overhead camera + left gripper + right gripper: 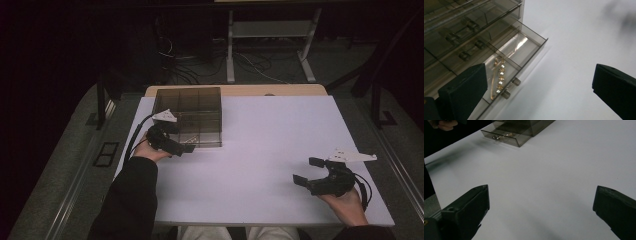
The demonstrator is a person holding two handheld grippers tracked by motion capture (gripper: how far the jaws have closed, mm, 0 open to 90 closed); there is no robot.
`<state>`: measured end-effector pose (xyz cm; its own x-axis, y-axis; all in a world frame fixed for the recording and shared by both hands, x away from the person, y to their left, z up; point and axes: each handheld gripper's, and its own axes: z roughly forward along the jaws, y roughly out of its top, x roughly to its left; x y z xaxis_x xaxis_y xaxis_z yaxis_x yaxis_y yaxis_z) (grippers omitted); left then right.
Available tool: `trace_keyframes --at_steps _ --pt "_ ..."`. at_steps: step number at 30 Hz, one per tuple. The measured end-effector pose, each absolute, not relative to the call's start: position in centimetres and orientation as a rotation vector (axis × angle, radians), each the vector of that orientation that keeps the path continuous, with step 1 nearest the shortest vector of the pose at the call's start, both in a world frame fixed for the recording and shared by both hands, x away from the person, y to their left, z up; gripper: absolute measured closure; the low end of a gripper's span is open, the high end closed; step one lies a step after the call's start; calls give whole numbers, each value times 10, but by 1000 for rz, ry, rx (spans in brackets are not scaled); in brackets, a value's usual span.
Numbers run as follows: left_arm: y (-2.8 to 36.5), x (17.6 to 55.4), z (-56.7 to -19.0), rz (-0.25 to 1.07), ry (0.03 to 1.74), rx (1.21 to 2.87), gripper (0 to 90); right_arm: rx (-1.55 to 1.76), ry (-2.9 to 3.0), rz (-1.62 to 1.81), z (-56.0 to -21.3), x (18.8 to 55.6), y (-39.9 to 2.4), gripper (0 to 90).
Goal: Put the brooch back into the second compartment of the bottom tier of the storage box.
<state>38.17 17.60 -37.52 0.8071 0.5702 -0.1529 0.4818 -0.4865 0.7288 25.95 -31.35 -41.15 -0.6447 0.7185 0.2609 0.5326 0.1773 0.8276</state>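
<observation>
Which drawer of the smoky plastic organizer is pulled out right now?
The bottom drawer, at the end by the left gripper: it juts onto the white table with a gold pearl brooch inside; the drawers above sit flush.

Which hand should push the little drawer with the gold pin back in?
Probably the left gripper: it hovers open right beside the pulled-out drawer holding the pin. The right gripper is far across the table.

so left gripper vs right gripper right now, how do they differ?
The left gripper sits at the smoked drawer box, over its pulled-out drawer holding a gold pearl pin; the right gripper sits over bare white table, far from the box. The left gripper points across toward the drawer; the right gripper points toward the table's middle. Shared: both are hand-held with black fingers, open, nothing between them.
</observation>
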Motion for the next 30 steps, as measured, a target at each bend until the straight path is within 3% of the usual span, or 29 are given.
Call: trace_keyframes --at_steps 30 --pt "173 324 -384 226 744 2001 0 1228 2256 1457 -411 258 -313 5"
